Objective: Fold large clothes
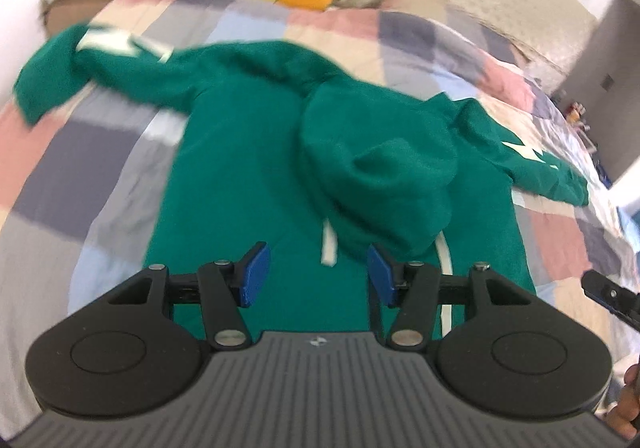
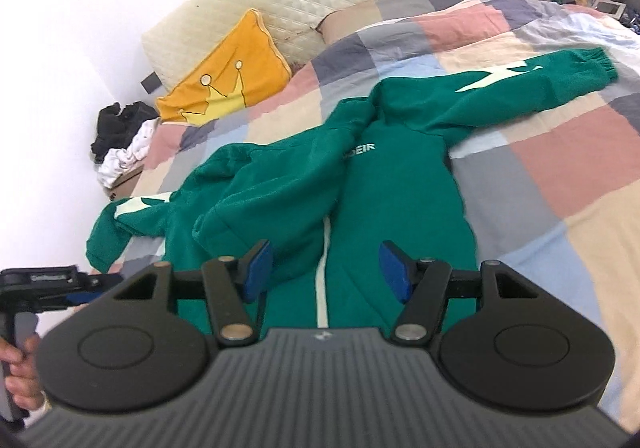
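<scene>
Partly blurred green hoodie (image 1: 248, 152) hem

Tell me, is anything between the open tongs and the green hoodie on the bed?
Nothing visible. Both the left tongs and right tongs hang open above the green cotton hoodie, with only air between.

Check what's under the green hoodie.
The green hoodie lies spread on a patchwork quilt, which shows all around it. Anything between hoodie and quilt is covered.
</scene>
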A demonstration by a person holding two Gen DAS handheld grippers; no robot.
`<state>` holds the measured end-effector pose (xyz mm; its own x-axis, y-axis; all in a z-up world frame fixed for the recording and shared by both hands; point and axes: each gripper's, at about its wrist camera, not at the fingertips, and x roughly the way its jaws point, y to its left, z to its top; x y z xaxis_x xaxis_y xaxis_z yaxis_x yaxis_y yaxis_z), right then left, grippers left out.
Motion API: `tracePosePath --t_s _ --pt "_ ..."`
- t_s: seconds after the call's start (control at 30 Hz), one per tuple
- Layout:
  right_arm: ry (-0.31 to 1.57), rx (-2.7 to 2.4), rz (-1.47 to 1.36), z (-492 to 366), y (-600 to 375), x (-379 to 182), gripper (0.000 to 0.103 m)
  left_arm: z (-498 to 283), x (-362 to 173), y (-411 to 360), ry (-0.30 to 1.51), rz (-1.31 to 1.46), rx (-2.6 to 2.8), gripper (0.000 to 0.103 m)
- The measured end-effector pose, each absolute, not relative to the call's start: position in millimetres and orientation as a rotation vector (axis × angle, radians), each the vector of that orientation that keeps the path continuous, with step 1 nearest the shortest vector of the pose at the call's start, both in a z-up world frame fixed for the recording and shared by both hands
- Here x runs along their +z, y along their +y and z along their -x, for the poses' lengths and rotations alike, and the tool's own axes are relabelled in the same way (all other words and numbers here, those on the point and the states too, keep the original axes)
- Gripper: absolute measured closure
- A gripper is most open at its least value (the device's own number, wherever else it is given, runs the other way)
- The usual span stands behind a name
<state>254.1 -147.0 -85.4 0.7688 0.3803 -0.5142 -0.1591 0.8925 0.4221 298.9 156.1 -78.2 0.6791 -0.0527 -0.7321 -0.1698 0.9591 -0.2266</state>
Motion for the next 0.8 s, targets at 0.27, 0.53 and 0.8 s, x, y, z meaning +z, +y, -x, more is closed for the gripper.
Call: tracePosePath --t_s 0.27,0.53,0.8 --pt "0.586 0.298 -0.303 -261.8 -138.8 -120.6 0.040 -348.3 -106.4 118.5 0.825 0.264 0.053 0.043" --pt "0.583 0.290 -0.240 -271.7 -137.0 -136.4 0.040 -406.4 -112.5 90.4 0.691 0.149 0.083 0.043" --pt "0.643 0.292 -0.262 -288.6 -137.8 -161.3 0.040 -461.8 -154.3 70.7 0.687 0.073 0.085 0.043"
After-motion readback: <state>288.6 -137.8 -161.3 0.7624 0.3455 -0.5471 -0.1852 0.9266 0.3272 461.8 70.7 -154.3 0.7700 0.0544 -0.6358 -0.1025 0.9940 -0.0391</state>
